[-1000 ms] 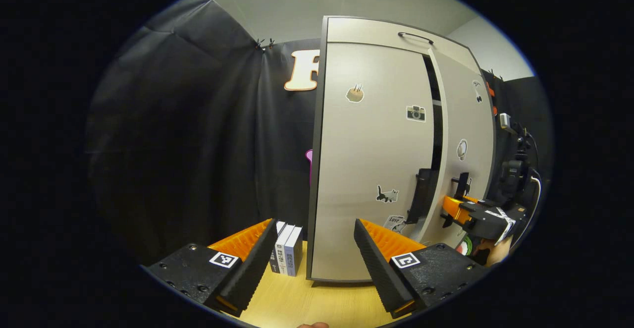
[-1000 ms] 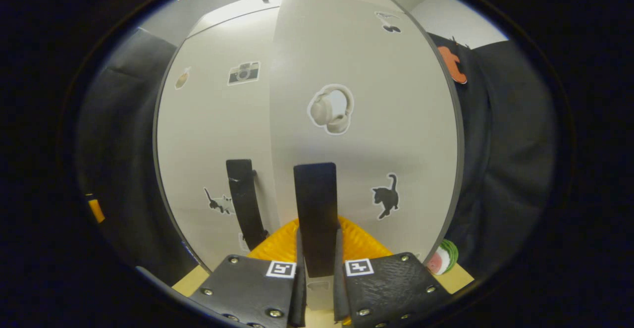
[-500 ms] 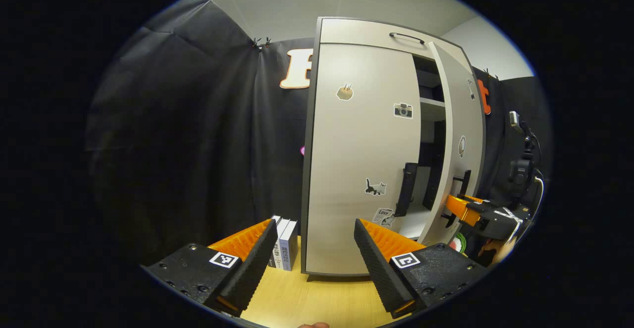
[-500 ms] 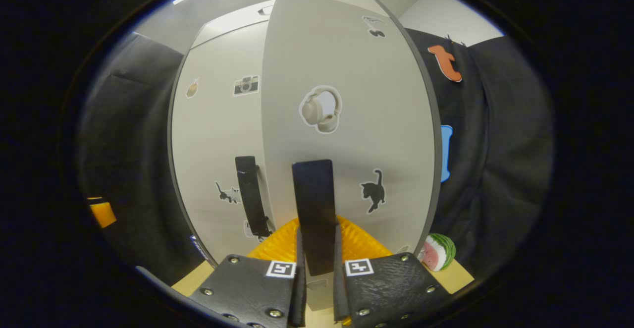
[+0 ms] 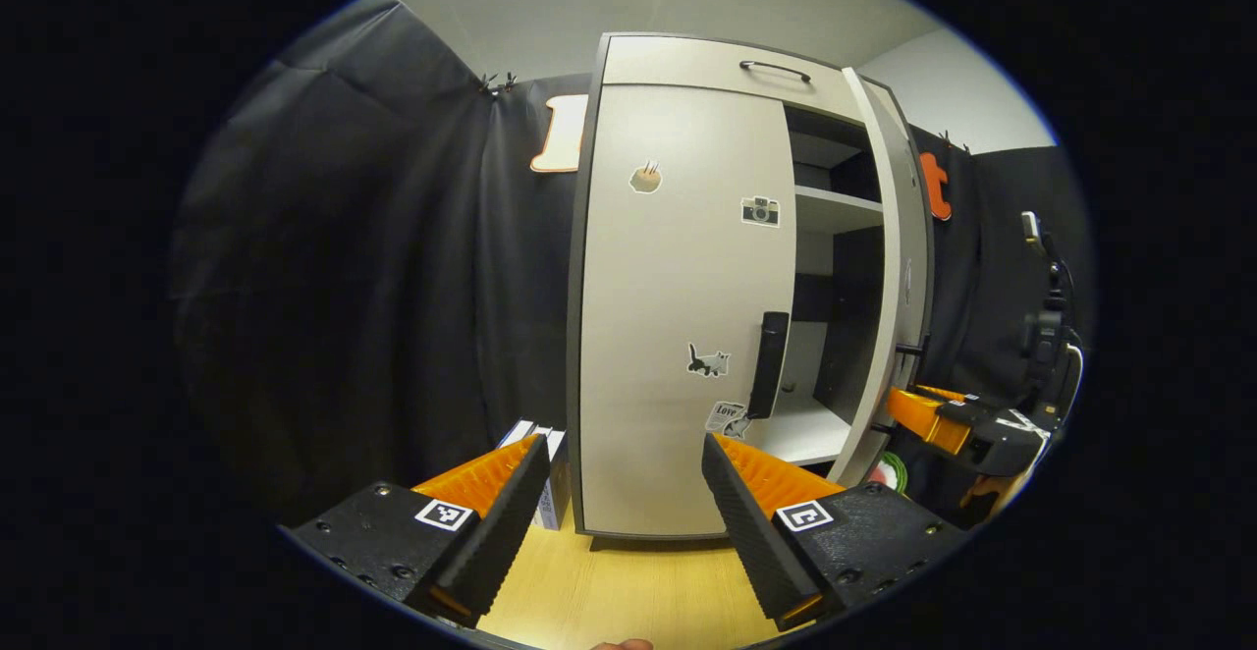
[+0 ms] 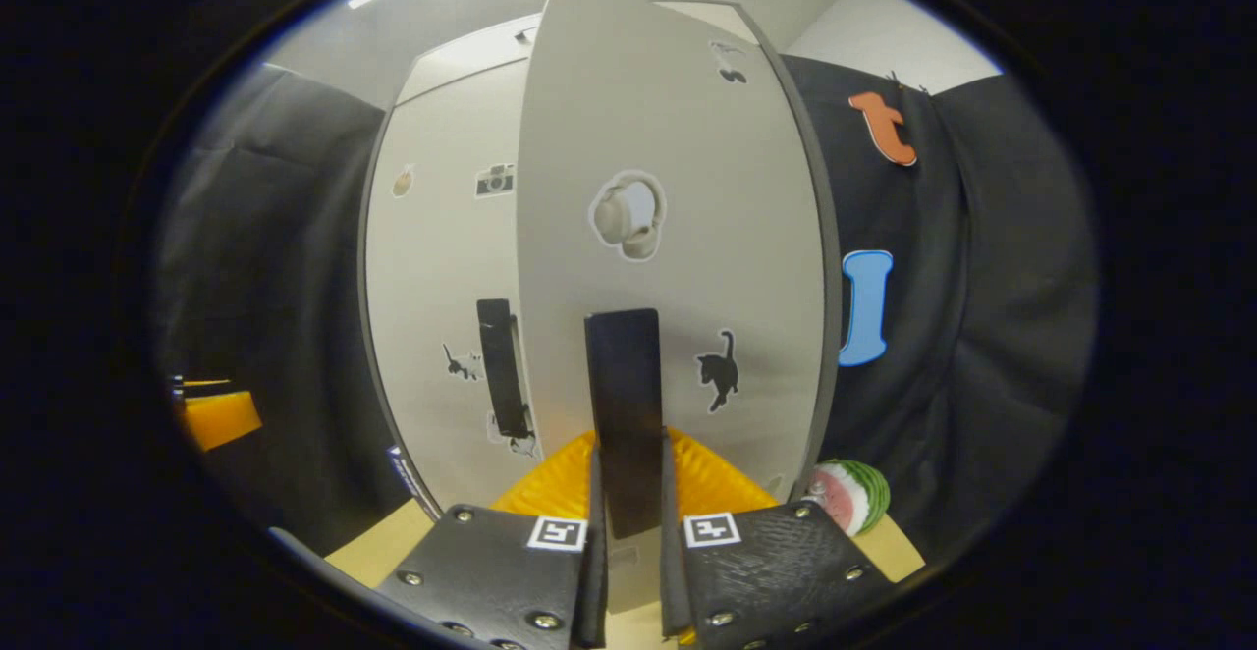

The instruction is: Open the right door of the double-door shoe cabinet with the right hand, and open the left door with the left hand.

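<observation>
Wood tabletop (image 5: pixel 628 596) nearest; left gripper (image 5: pixel 619 478) spread wide, empty, well short of closed left door (image 5: pixel 678 316), whose upright handle (image 5: pixel 768 365) lies ahead-right. Right gripper (image 6: pixel 628 542) clamped on right handle (image 6: pixel 625 414), right door (image 6: pixel 668 238) swung open, shelves (image 5: pixel 835 208) showing.

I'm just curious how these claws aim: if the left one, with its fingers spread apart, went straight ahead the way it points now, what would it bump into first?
Most likely the closed left door of the shoe cabinet. The left gripper is open and points at that door's lower part, left of its handle. Depth is hard to judge, but nothing shows between them.
</observation>
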`<state>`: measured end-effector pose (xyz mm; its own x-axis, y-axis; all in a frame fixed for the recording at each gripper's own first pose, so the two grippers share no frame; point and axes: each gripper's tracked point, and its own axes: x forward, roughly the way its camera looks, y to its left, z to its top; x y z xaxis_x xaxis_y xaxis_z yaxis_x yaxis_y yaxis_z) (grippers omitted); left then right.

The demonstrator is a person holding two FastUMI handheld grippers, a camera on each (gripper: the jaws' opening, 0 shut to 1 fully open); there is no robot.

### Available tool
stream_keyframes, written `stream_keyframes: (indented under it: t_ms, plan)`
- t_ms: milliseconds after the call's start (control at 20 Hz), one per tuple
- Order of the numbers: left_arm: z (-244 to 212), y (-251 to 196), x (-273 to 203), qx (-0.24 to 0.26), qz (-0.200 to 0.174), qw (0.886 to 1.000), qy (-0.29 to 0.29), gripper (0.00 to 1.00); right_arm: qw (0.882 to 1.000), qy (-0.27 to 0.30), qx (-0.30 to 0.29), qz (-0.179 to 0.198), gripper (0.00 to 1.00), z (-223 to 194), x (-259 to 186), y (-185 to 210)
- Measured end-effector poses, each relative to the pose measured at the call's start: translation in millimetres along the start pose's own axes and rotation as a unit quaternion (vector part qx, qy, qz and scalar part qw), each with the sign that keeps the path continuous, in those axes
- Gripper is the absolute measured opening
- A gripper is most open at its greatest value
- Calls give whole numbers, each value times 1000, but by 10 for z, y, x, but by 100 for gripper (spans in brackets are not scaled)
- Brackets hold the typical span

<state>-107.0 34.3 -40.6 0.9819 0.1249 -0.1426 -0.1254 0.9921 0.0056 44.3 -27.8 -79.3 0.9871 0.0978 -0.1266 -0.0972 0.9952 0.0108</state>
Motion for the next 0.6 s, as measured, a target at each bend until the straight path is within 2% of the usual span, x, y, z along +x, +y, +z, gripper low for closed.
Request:
stream_keyframes:
  t_ms: [400,600]
  plan:
    - [-69,-339,87,-7,-16,1000,6,96,1000,-8,17,-5,21,-10,-173,-162]
    - [-67,-610,132,-15,-30,999,8,96,999,-15,20,-21,21,10,-230,-299]
